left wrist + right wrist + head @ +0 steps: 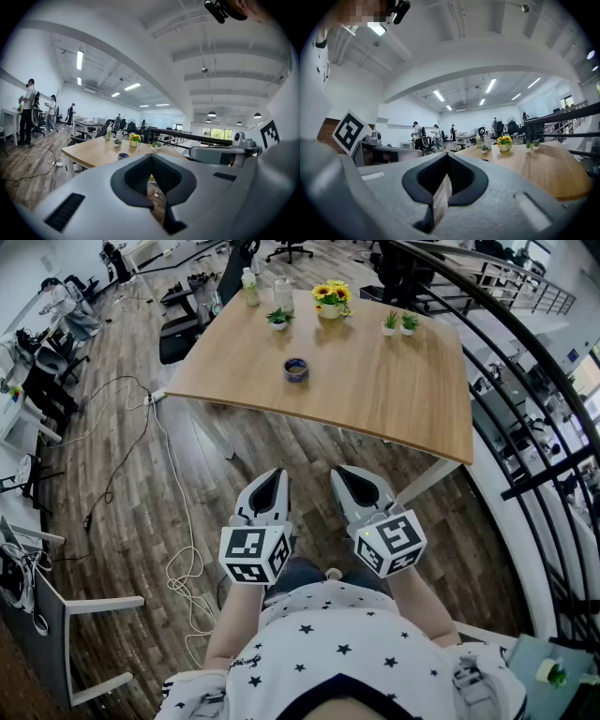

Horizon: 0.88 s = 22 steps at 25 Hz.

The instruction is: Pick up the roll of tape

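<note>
A blue roll of tape lies flat on the wooden table, near its middle, and shows small in the left gripper view as the tape roll. My left gripper and right gripper hang side by side over the floor in front of the table, well short of the tape. Both are shut with nothing between the jaws. In the right gripper view the tape is hidden behind the gripper.
On the table's far side stand a pot of yellow flowers, three small potted plants, and two bottles. Cables trail on the floor at the left. A black railing curves along the right. People stand at distant desks.
</note>
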Each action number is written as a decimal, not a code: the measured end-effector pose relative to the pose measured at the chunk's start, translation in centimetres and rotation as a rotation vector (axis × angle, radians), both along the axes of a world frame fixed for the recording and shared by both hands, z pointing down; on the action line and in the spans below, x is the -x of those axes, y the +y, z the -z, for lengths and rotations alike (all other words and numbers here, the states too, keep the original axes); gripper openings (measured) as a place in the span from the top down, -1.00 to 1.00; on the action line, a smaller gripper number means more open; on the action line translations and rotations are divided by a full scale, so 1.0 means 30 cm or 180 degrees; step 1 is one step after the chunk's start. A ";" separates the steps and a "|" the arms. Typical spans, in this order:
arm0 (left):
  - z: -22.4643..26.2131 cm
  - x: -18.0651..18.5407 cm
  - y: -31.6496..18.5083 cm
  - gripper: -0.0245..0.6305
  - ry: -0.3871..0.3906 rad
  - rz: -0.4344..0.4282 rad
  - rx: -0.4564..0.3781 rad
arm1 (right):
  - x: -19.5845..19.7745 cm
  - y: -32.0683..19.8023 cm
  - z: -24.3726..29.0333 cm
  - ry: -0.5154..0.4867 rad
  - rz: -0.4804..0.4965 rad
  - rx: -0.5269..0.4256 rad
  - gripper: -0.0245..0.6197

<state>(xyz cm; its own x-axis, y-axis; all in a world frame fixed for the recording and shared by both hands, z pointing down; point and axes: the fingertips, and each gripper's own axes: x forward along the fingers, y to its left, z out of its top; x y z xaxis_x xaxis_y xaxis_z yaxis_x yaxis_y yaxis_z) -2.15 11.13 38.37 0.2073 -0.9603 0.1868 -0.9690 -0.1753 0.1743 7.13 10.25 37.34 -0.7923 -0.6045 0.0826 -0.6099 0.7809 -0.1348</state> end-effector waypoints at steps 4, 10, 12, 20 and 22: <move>0.015 0.007 0.014 0.92 0.0039 0.0020 -0.0040 | 0.014 0.014 0.004 0.0005 0.0042 -0.0012 0.91; 0.018 -0.002 0.015 0.92 0.0005 0.0039 -0.0028 | 0.009 0.014 0.010 0.0024 0.0065 0.0003 0.91; 0.017 -0.007 0.010 0.92 -0.0009 0.0043 -0.0024 | 0.007 0.011 0.006 -0.0032 0.0096 0.0057 0.91; 0.014 -0.010 -0.007 0.92 0.0013 0.0104 -0.0009 | -0.022 -0.019 -0.010 -0.0003 0.0039 0.0101 0.91; 0.009 -0.014 -0.012 0.92 0.0016 0.0137 0.0011 | -0.031 -0.023 -0.016 0.0027 0.0050 0.0093 0.90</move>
<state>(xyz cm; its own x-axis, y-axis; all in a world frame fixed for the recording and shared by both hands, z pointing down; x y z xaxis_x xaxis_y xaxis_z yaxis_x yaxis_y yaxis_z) -1.71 10.76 38.11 0.1668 -0.9677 0.1891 -0.9747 -0.1329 0.1796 8.05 9.57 37.82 -0.8010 -0.5891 0.1067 -0.5986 0.7863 -0.1526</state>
